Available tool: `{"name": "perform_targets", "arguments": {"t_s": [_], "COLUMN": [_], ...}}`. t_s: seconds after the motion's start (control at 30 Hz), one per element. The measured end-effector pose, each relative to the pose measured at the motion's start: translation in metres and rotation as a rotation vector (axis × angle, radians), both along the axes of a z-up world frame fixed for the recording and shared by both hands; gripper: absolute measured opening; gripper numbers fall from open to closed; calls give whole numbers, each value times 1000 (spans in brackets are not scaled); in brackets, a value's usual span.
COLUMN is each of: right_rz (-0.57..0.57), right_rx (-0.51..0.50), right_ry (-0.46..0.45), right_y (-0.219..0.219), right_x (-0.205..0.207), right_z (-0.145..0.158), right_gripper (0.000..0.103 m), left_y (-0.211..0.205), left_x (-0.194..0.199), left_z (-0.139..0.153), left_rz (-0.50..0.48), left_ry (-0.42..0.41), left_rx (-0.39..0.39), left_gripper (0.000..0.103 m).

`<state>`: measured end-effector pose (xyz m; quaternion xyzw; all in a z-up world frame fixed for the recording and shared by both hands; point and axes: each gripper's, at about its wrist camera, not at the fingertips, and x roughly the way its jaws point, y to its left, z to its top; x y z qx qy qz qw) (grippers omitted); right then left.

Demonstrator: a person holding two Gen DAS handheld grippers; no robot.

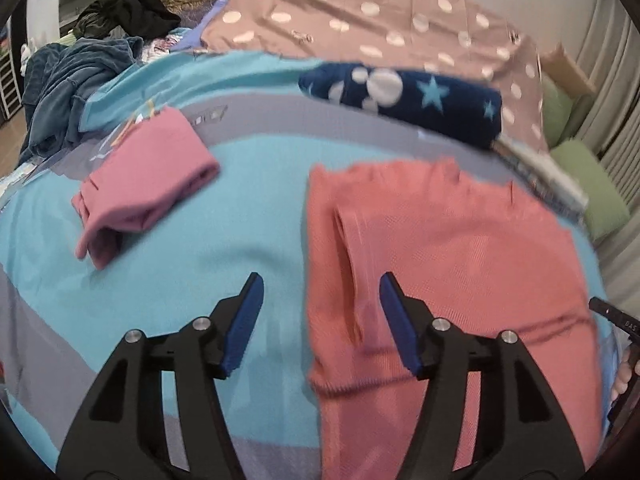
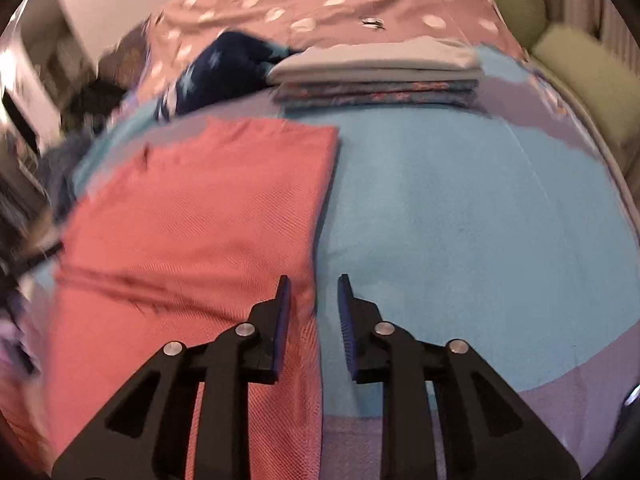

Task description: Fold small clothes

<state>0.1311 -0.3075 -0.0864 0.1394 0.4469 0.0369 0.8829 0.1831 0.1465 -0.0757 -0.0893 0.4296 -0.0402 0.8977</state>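
While both tools hang above the bed, neither one holds anything. The left hand-held gripper [image 1: 320, 300] has its jaws wide apart, and they straddle the left edge of the coral garment [image 1: 460, 260], with one finger over the cloth and the other over the blue bedcover [image 1: 180, 280]. The right hand-held gripper [image 2: 312, 296] has a narrower gap, not closed, and it stands over the right edge of the same garment [image 2: 192, 220], which lies flat and seems already folded at least once.

Further out, a folded pink piece [image 1: 144, 184] lies to the left, apart from the coral one. A navy star-print cloth [image 1: 400, 96] and a neat folded stack [image 2: 376, 76] rest nearer the spotted pink sheet [image 1: 360, 12].

I judge the next fold needs both edges to be taken together. The risk is that a finger pinches the bedcover with the cloth, or catches only the top layer, so the fold opens or goes crooked. Both views are blurred, so the exact height over the cloth is not clear.
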Motion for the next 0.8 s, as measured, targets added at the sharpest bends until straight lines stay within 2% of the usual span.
{"name": "perform_targets", "arguments": {"t_s": [0.13, 0.27, 0.33, 0.37, 0.43, 0.5, 0.53, 0.57, 0.67, 0.7, 0.8], "right_rz": [47, 27, 22, 23, 46, 76, 79, 68, 45, 33, -1], "right_rx": [139, 219, 275, 306, 352, 330, 305, 286, 270, 241, 143], "right_ry": [-5, 55, 45, 38, 38, 44, 51, 53, -45, -48, 42], "right_y": [-14, -29, -34, -35, -32, -21, -17, -14, -16, -17, -16], "right_x": [33, 75, 91, 98, 108, 114, 116, 117, 109, 110, 123], "right_z": [0, -19, -23, -24, -24, -23, -23, -20, 0, 1, -21], "right_gripper": [43, 45, 46, 49, 50, 43, 13, 5, 4, 4, 4], "left_y": [14, 23, 21, 19, 13, 5, 0, -2, 1, 4, -5], "left_x": [32, 71, 89, 95, 108, 116, 117, 116, 104, 103, 113], "left_z": [3, -10, -17, -20, -27, -32, -31, -28, -5, -3, -23], "left_rz": [3, 2, -9, -16, -38, -40, -54, -59, -45, -39, -37], "left_ry": [6, 55, 78, 87, 116, 131, 126, 113, 0, -18, 45], "left_rx": [-80, -197, -236, -248, -272, -239, -218, -202, -168, -163, -49], "left_gripper": [62, 60, 59, 57, 41, 7, 7, 7, 6, 6, 7]}}
